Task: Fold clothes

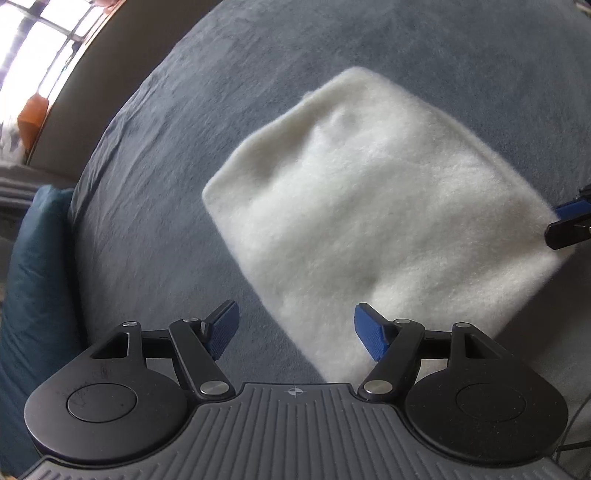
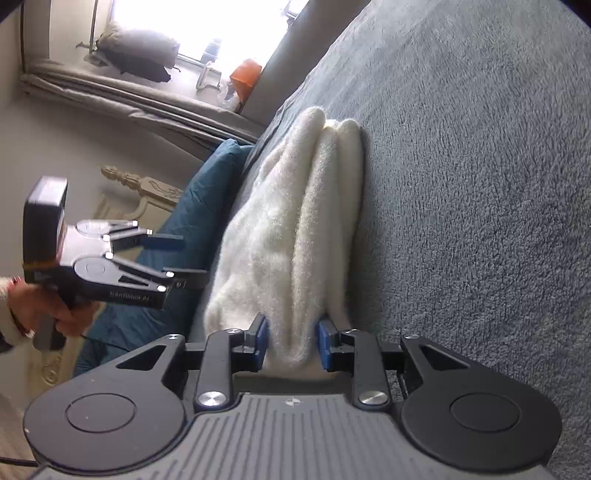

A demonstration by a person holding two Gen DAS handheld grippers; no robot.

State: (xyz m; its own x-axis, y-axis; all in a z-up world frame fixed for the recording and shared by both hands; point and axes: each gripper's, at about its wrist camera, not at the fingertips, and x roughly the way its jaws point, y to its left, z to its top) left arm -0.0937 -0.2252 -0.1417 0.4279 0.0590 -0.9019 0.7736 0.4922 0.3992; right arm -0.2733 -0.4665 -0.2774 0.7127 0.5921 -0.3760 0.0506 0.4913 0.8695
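Grey fleece bedding point(image 1: 443, 55) fills both views, with a teal pillow point(image 1: 37, 258) at nine o'clock in the left wrist view and a bright window point(image 2: 192, 29) at eleven o'clock in the right wrist view. On it lies the white fluffy garment point(image 1: 369, 192), folded into a thick, squarish bundle at the middle of the left wrist view.

My guess is that the main risk is the stack coming apart: the right gripper point(image 2: 291, 343) has only the edge layers at one side, so a pull or lift from there could let the loose folds slide open or drag the bundle askew across the clinging fleece.

That right gripper stands partly closed, its blue pads point(image 2: 261, 338) flanking the bundle's near edge; whether they truly press it I cannot tell. The left gripper point(image 1: 295, 332) hovers above the bed with jaws spread wide, holding nothing and touching nothing, the garment's corner just beyond its fingertips toward one o'clock.
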